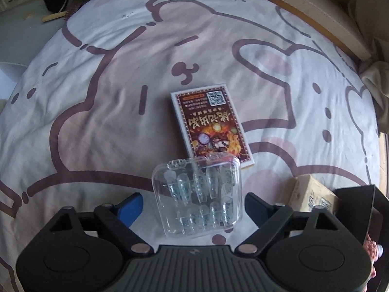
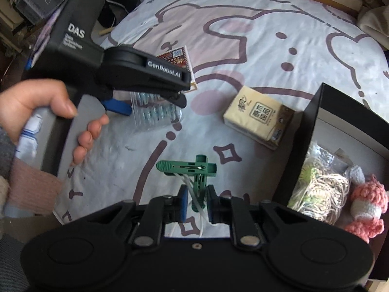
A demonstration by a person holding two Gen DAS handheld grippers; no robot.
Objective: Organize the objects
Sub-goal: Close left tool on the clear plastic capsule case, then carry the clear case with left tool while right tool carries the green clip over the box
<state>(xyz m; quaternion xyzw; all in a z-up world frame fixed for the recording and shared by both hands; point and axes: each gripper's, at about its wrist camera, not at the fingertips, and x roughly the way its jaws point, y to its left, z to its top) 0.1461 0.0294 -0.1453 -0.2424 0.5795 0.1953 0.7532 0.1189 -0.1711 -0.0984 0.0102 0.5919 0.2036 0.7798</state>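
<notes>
A clear plastic case of false nails (image 1: pixel 197 197) lies on the cartoon-print bedsheet (image 1: pixel 97 112). My left gripper (image 1: pixel 193 206) points down over it with one blue finger (image 1: pixel 131 206) on each side; a gap shows at the left one, so the pads are not pressing and it is open. The right wrist view shows the same gripper (image 2: pixel 153 104) over the case (image 2: pixel 155 116), held by a person's hand (image 2: pixel 36 107). My right gripper (image 2: pixel 197 204) is shut on a pair of green clothes pegs (image 2: pixel 187 166) tied with white string, held off the sheet.
A brown card box (image 1: pixel 211 126) lies just beyond the case. A beige tissue pack (image 2: pixel 257 116) sits right of it, beside an open black box (image 2: pixel 313 121) holding bundled string (image 2: pixel 321 192) and a pink crochet toy (image 2: pixel 367 204). The bed's wooden edge (image 1: pixel 304 7) runs along the far side.
</notes>
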